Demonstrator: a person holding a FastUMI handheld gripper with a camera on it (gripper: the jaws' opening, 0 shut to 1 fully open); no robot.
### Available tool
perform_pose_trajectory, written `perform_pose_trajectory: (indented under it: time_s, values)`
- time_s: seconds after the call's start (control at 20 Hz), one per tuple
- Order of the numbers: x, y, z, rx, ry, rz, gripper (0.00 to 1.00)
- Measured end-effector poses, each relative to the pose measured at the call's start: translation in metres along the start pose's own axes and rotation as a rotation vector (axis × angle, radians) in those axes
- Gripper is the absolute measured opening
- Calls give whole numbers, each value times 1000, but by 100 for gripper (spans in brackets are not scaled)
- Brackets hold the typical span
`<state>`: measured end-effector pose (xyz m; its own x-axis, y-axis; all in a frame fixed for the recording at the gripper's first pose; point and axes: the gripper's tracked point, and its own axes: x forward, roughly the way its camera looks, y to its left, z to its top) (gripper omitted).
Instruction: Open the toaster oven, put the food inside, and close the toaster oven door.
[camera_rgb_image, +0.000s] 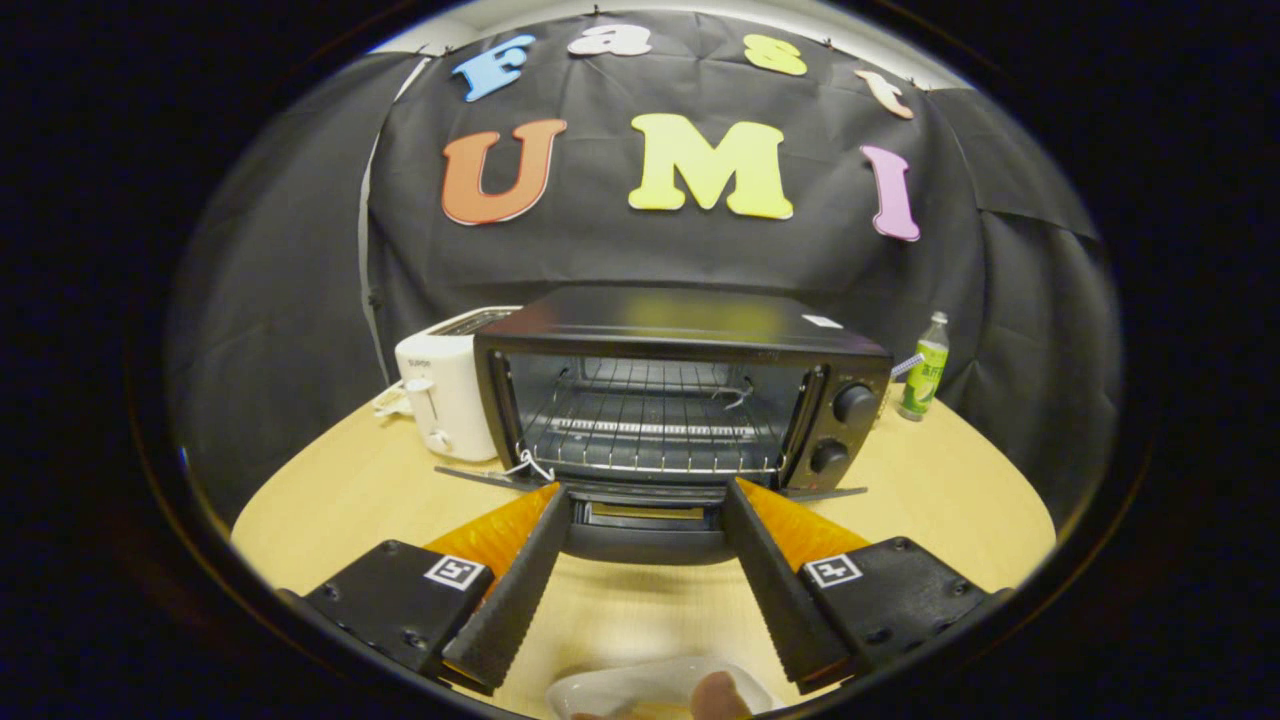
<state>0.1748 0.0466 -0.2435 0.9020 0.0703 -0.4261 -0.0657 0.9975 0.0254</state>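
The claw-mounted camera looks forward and slightly down, close to the open toaster oven (680, 400).

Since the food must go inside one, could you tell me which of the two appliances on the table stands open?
The black toaster oven, just beyond the open gripper, door folded down; the white toaster beside it has none.

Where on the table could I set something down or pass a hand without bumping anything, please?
Bare table lies left of the open gripper, in front of the white toaster, and on the far side between the toaster oven and the green bottle. It is crowded ahead, where the oven's lowered door sits between the fingertips, and near the dish below.
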Motion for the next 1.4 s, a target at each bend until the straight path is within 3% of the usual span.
perform_pose_trajectory:
  time_s: [0.4, 0.8, 0.95, 1.15, 1.4]
  values:
    - [9, -2, -53, 91, 236, 58, 95]
    - [-32, -5, -3, 28, 60, 50, 96]
    - [-72, -4, 15, -66, 21, 56, 100]
    - [-123, -4, 33, -84, -123, 73, 99]
    - [-153, -13, -2, -26, -157, 85, 100]
